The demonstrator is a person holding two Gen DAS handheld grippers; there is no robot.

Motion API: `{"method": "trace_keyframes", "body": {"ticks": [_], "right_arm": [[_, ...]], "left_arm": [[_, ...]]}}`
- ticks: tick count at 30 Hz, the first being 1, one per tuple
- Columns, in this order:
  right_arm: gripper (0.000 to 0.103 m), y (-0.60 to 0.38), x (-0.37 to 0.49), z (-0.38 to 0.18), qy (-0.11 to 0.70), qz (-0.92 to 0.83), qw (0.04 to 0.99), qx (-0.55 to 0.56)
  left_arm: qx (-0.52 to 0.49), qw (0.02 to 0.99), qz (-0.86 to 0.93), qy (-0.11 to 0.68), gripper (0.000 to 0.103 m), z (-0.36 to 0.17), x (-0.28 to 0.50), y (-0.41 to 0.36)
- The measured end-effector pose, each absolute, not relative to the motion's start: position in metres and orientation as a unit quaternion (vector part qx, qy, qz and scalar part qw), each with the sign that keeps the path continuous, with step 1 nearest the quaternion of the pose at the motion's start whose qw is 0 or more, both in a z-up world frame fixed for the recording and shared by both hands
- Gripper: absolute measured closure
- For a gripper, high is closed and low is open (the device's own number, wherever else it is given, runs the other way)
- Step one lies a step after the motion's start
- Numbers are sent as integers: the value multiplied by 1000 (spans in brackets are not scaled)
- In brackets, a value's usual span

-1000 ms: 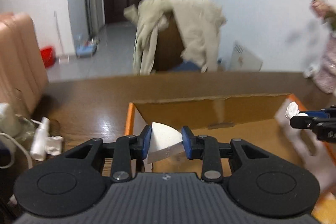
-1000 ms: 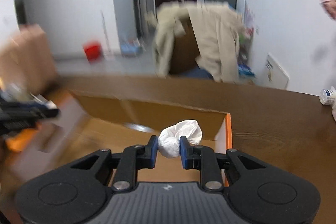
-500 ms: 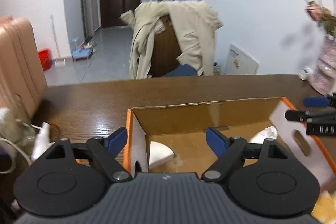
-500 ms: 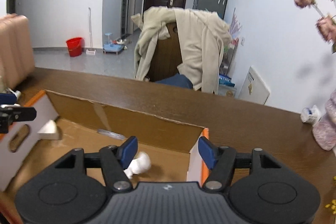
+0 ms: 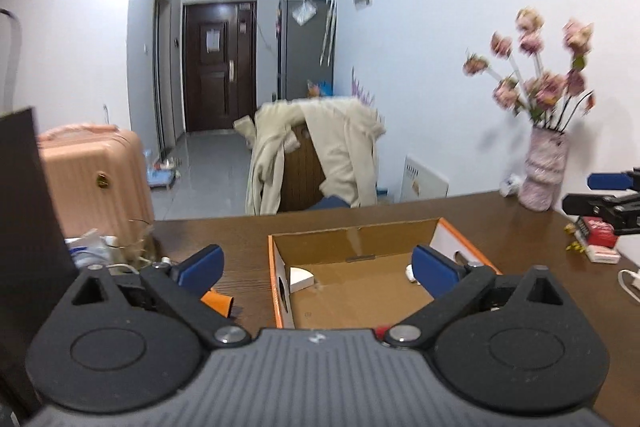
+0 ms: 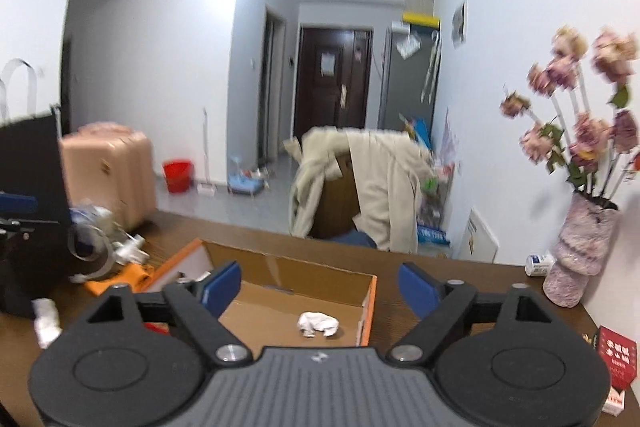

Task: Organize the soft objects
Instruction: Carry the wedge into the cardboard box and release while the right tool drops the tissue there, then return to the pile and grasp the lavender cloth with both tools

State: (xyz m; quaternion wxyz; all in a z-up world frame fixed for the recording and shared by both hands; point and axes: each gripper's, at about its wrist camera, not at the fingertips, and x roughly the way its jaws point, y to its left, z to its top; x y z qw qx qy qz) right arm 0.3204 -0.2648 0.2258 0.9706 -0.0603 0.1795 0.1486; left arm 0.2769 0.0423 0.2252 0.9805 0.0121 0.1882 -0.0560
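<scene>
An open cardboard box with an orange rim (image 5: 273,269) (image 6: 369,307) lies on the brown table. A white wedge-shaped sponge (image 5: 299,277) rests in its left corner. A crumpled white cloth (image 6: 318,323) lies on the box floor near the right wall; in the left wrist view only a sliver of it shows (image 5: 409,271) behind my finger. My left gripper (image 5: 316,265) hovers back from the box, its jaws opening wide with nothing between them. My right gripper (image 6: 320,286) is likewise above and behind the box, jaws opening, empty.
A pink vase of flowers (image 5: 546,175) (image 6: 580,259) and a red packet (image 5: 596,229) (image 6: 616,355) stand on the right. Clutter with a tape roll (image 6: 88,247) and an orange scrap (image 5: 218,301) lies left of the box. A coat-draped chair (image 5: 316,155) stands behind the table.
Both grippers opened and let go: the white wedge and the crumpled cloth now lie in the box. Both hands pulled back and rose, so the box looks smaller and lower.
</scene>
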Motion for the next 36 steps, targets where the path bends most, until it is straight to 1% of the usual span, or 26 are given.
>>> {"method": "trace_keyframes", "body": {"ticks": [3, 4, 5, 6, 7, 10, 12, 13, 17, 22, 26, 32, 36], "right_arm": [[14, -272, 266, 224, 150, 167, 973, -57], [11, -273, 245, 220, 136, 177, 973, -67], [5, -274, 230, 216, 122, 180, 973, -73], [1, -275, 213, 208, 107, 175, 976, -77], [0, -275, 195, 197, 90, 163, 979, -86], [0, -271, 156, 162, 64, 139, 983, -98], [0, -268, 143, 139, 75, 146, 981, -103], [0, -266, 139, 127, 84, 152, 979, -107], [0, -259, 125, 86, 137, 150, 977, -62], [0, -235, 116, 52, 158, 189, 963, -106], [0, -229, 118, 47, 165, 196, 962, -97], [0, -234, 123, 46, 171, 184, 963, -94], [3, -242, 133, 51, 183, 178, 966, -47]], "left_arm": [[22, 986, -51, 159, 0, 221, 227, 45], [23, 989, -49, 141, 0, 214, 208, 44], [22, 991, -48, 125, 0, 205, 189, 43], [19, 992, -46, 113, 0, 194, 173, 40], [17, 993, -46, 104, 0, 184, 159, 38], [16, 995, -41, 88, 0, 153, 129, 36], [11, 994, -67, 80, 0, 129, 112, 40], [4, 994, -68, 89, 0, 117, 108, 40], [-6, 989, -64, 135, 0, 83, 96, 33], [21, 985, -72, 154, 0, 64, 96, 17], [25, 985, -76, 150, 0, 63, 99, 15], [24, 979, -73, 189, 0, 52, 111, 14], [3, 979, -64, 192, 0, 53, 129, 23]]}}
